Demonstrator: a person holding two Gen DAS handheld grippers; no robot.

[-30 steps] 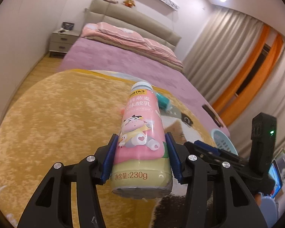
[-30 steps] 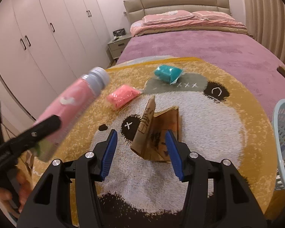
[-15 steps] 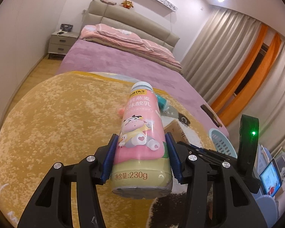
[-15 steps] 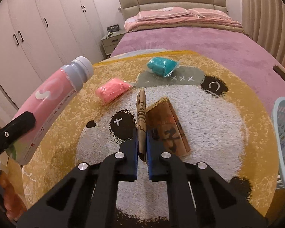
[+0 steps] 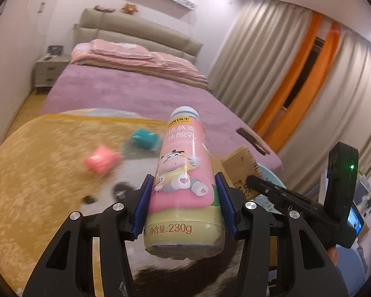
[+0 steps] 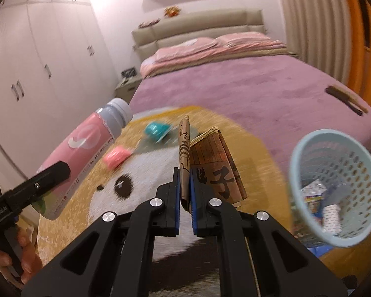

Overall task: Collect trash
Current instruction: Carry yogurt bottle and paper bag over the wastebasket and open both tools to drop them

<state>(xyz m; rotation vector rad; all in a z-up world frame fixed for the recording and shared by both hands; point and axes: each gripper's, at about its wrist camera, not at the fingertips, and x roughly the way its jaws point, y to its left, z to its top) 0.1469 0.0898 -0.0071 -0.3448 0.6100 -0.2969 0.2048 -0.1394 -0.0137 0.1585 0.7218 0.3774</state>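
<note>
My left gripper (image 5: pixel 183 205) is shut on a pink yogurt bottle (image 5: pixel 183 173), cap pointing away; the same bottle (image 6: pixel 86 153) shows at the left of the right wrist view. My right gripper (image 6: pixel 184 198) is shut on a folded brown paper bag (image 6: pixel 210 165), lifted off the rug; that bag (image 5: pixel 242 165) peeks out behind the bottle in the left wrist view. A light blue mesh basket (image 6: pixel 334 188) with wrappers inside stands at the right. A pink packet (image 6: pixel 116 157) and a teal packet (image 6: pixel 157 128) lie on the panda rug (image 6: pixel 259 148).
A bed with a purple cover (image 6: pixel 247 91) stands beyond the rug, with a dark object (image 6: pixel 346 99) on its corner. White wardrobes (image 6: pixel 37 61) line the left wall, a nightstand (image 5: pixel 50 71) sits by the bed, and curtains (image 5: pixel 284 74) hang at the right.
My right gripper shut on the brown paper bag and lifted it toward the basket, which is now larger in view. The left gripper moved with the bottle still in it.
</note>
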